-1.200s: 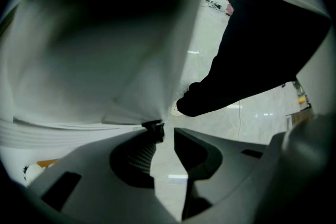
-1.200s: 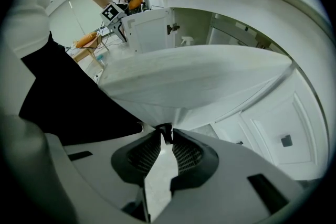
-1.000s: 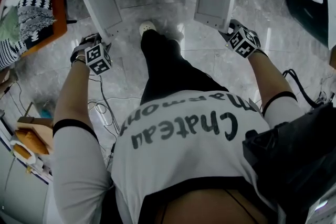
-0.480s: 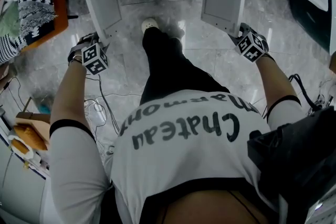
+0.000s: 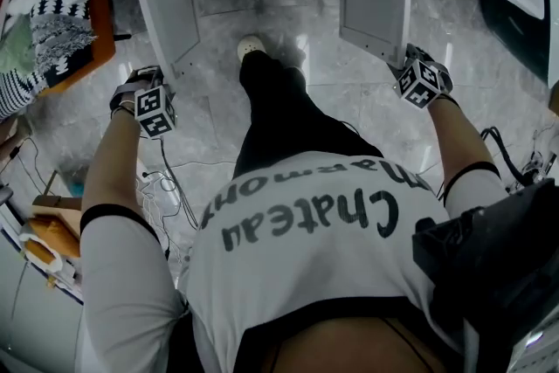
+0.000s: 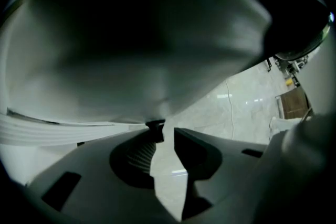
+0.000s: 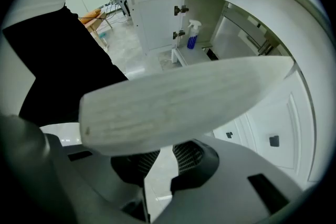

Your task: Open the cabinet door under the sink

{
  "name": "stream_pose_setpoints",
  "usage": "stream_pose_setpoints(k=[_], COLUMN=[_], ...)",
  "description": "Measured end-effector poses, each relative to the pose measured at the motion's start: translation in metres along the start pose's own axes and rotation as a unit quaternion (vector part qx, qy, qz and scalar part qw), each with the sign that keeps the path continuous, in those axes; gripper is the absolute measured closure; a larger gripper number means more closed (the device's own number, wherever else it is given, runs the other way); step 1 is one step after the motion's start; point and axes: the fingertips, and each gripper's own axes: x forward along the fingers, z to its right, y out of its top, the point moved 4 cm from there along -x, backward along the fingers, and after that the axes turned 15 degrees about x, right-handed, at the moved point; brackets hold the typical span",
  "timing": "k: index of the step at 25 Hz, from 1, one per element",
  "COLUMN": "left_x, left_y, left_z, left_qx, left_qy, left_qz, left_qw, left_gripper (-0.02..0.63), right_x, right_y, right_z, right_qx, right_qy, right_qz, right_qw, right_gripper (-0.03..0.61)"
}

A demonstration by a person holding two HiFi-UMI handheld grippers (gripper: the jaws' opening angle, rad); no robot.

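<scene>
Both white doors of the cabinet under the sink stand swung out over the marble floor: the left door [image 5: 170, 13] and the right door [image 5: 376, 4]. My left gripper [image 5: 153, 105] sits at the left door's outer end. In the left gripper view that door [image 6: 131, 44] looms dark just beyond the left gripper [image 6: 167, 131], whose jaws show a narrow gap with only floor in it. My right gripper [image 5: 422, 81] is at the right door's outer end. Its pale edge [image 7: 184, 102] lies across the fingertips of the right gripper [image 7: 165, 153], whose jaws are opening with nothing between the pads.
A blue spray bottle [image 7: 192, 35] stands inside the open cabinet. The person's black trouser leg and white shoe [image 5: 251, 46] stand between the doors. Cables [image 5: 162, 183] lie on the floor at the left. White drawer fronts with a dark knob [image 7: 274, 140] are to the right.
Both doors have swung wider. My left gripper has gone outward to the left and my right gripper outward to the right, each staying at its door's end.
</scene>
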Motion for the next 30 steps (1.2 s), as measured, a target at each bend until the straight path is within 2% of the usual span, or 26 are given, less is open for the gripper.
stream_pose_setpoints(k=[5, 9, 14, 18, 21, 24, 27, 28, 30], left_x=[-0.003, -0.004, -0.001, 0.001, 0.000, 0.001, -0.001, -0.002, -0.004], left_y=[-0.010, -0.016, -0.023, -0.021, -0.021, -0.018, -0.020, -0.021, -0.022], left_z=[0.003, 0.004, 0.006, 0.004, 0.005, 0.003, 0.001, -0.001, -0.003], left_qx=[0.062, 0.083, 0.123, 0.144, 0.141, 0.126, 0.121, 0.112, 0.075], left_qy=[-0.019, -0.021, -0.032, -0.033, -0.030, -0.023, -0.002, 0.006, 0.016], left_qz=[0.003, 0.006, 0.007, 0.003, 0.000, -0.001, -0.010, -0.014, -0.020], left_qw=[0.9979, 0.9963, 0.9918, 0.9890, 0.9896, 0.9917, 0.9926, 0.9936, 0.9969], left_gripper=[0.525, 0.523, 0.518, 0.520, 0.520, 0.520, 0.523, 0.534, 0.560], right_x=[-0.001, 0.000, 0.000, 0.000, -0.001, -0.003, -0.005, -0.006, -0.008], right_y=[0.000, -0.002, 0.000, -0.001, -0.003, -0.004, -0.011, -0.015, -0.022], right_z=[0.000, 0.003, 0.003, 0.002, 0.001, 0.004, 0.009, 0.009, 0.008], right_qx=[-0.017, -0.021, -0.021, -0.041, -0.049, -0.035, 0.015, 0.034, 0.054], right_qy=[-0.001, -0.001, 0.002, 0.001, 0.002, -0.004, -0.012, -0.011, -0.011], right_qz=[-0.031, -0.055, -0.059, -0.076, -0.091, -0.108, -0.150, -0.167, -0.188], right_qw=[0.999, 0.998, 0.998, 0.996, 0.995, 0.994, 0.988, 0.985, 0.981], right_gripper=[0.517, 0.512, 0.511, 0.511, 0.509, 0.509, 0.516, 0.547, 0.548])
